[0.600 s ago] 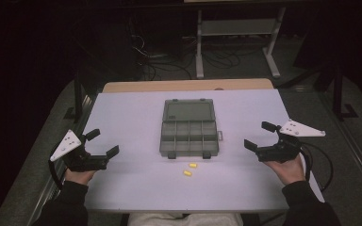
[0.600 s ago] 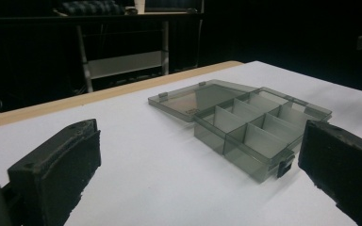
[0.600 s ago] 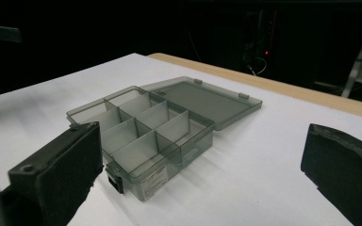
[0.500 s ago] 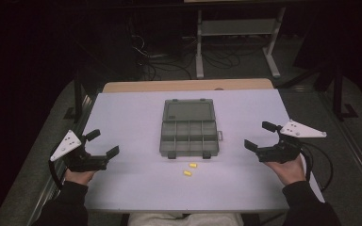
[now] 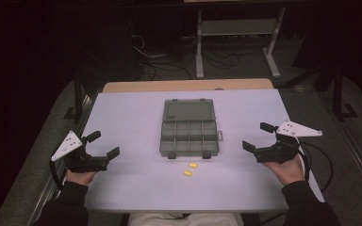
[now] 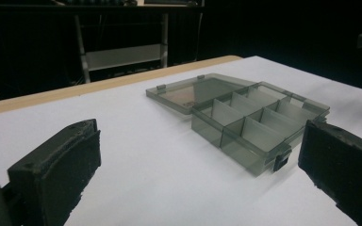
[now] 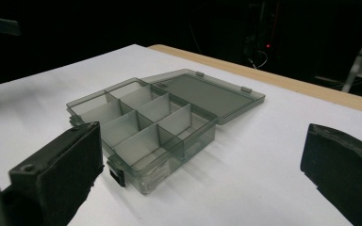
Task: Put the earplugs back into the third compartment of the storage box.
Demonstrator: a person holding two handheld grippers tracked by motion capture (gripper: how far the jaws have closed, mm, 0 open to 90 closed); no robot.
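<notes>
Two hand-held grippers, left (image 5: 102,144) and right (image 5: 256,137), jaws apart, flanking organizer box (image 5: 189,134)

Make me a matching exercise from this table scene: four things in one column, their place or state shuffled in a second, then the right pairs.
Things:
1. compartment box
2. yellow pieces
3. left gripper
4. right gripper

Places or states:
A. open, near the table's right edge
B. lid laid flat open, mid-table
C. open, near the table's left edge
D. loose on the table, just in front of the box

Pairs: 1-B, 2-D, 3-C, 4-A
</notes>
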